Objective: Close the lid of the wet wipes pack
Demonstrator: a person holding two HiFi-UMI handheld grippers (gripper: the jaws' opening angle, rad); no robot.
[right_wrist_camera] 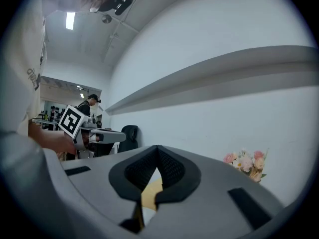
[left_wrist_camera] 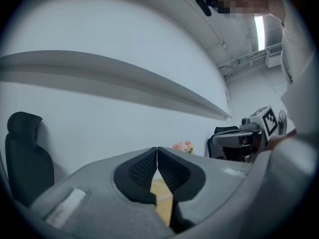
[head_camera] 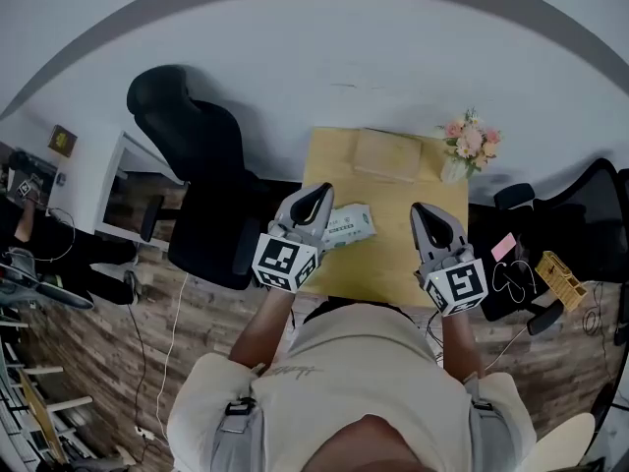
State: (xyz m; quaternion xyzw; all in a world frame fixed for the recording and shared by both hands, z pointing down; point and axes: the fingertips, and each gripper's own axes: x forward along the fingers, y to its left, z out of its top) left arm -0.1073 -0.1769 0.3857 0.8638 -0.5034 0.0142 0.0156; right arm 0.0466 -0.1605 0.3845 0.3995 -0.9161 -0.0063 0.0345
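The left gripper (left_wrist_camera: 157,156) is clenching on nothing; its jaws are meeting along their whole length, with only a strip of yellow table showing below them. The right gripper (right_wrist_camera: 157,154) is doing the same, closed and carrying nothing. Both are pointing level toward the white wall, so neither gripper view is taking in the pack.

From the head view, the left gripper (head_camera: 317,197) is hanging over the left edge of the table (head_camera: 393,268); the right gripper (head_camera: 426,211) is hanging nearer the right edge. The wet wipes pack (head_camera: 352,226) is lying between them, near the left edge and about midway between the near and far edges. Its long axis is running across the table, edge to edge and slightly skewed. Its left end is sitting just beside the left gripper's tip and below it; the right gripper is standing well apart. The left hand is therefore looking the nearer one for any press.

The lid is showing too small to read; the scene is fitting a flap waiting to be pushed down as well as one already lying flat.

A flat tan bundle (head_camera: 388,153) is resting at the far edge; flowers (head_camera: 470,144) are standing at the far right corner; a black chair (head_camera: 192,131) is sitting off the left edge. Nothing is standing between either gripper and the pack.
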